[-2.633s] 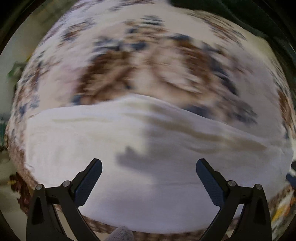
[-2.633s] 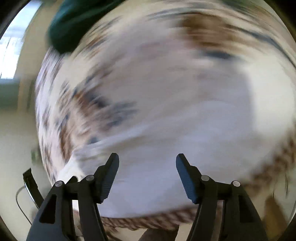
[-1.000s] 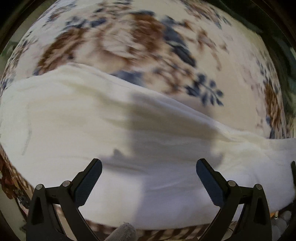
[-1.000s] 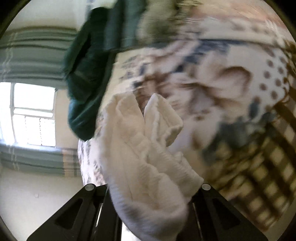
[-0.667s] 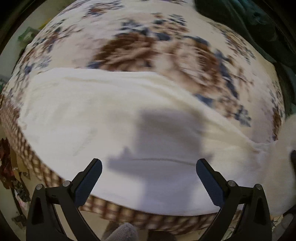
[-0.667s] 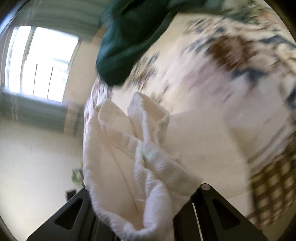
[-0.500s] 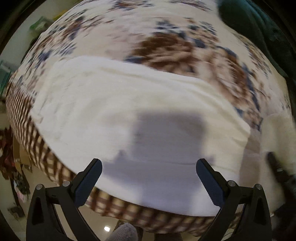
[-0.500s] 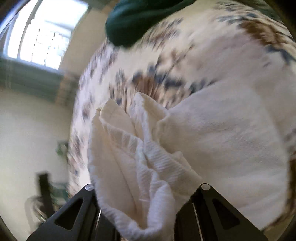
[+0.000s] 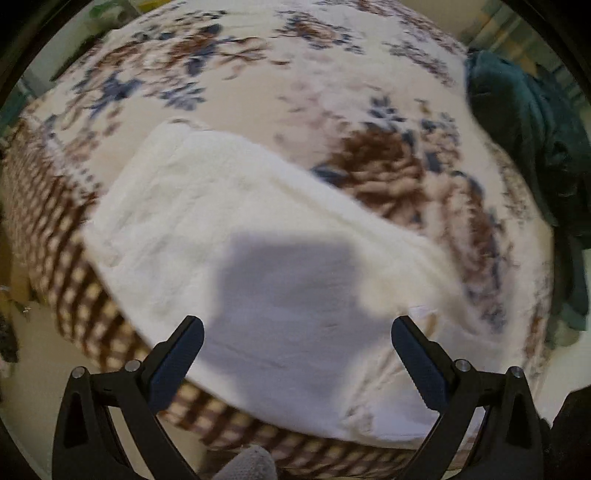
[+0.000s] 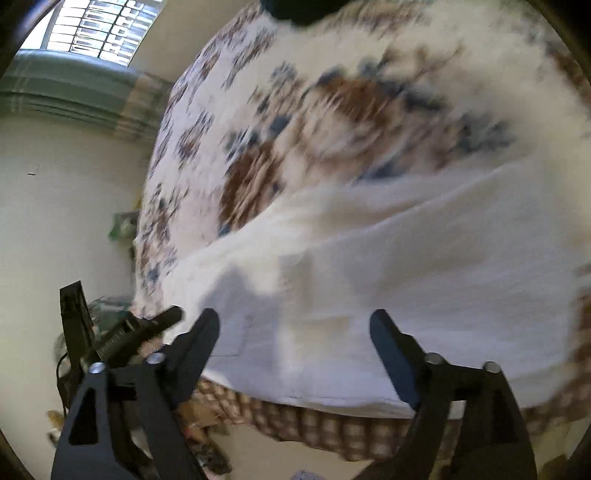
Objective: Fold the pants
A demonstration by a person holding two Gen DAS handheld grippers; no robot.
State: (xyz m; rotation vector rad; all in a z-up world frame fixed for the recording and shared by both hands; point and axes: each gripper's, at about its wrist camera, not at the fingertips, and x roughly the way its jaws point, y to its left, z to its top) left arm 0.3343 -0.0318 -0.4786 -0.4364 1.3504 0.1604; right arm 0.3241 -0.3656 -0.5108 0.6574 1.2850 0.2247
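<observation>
The white pants (image 9: 258,236) lie flat on the bed (image 9: 332,92), close to its near edge, as a long band that runs from far left to near right in the left wrist view; a grey shadow falls on their middle. In the right wrist view the pants (image 10: 406,266) cover the near part of the bed (image 10: 332,110) and reach almost to its checked border. The left gripper (image 9: 297,343) hangs over the pants with its fingers spread wide and nothing between them. The right gripper (image 10: 293,332) is also spread wide and empty, above the near edge of the cloth. The bed cover has brown and blue flowers, and both views are a little blurred. A dark green blanket (image 9: 528,140) is heaped at the far right of the bed, well apart from the pants. Beyond the bed on the left, the right wrist view shows a window (image 10: 96,29) with a curtain (image 10: 74,96) below it. Nothing lies on top of the pants.
</observation>
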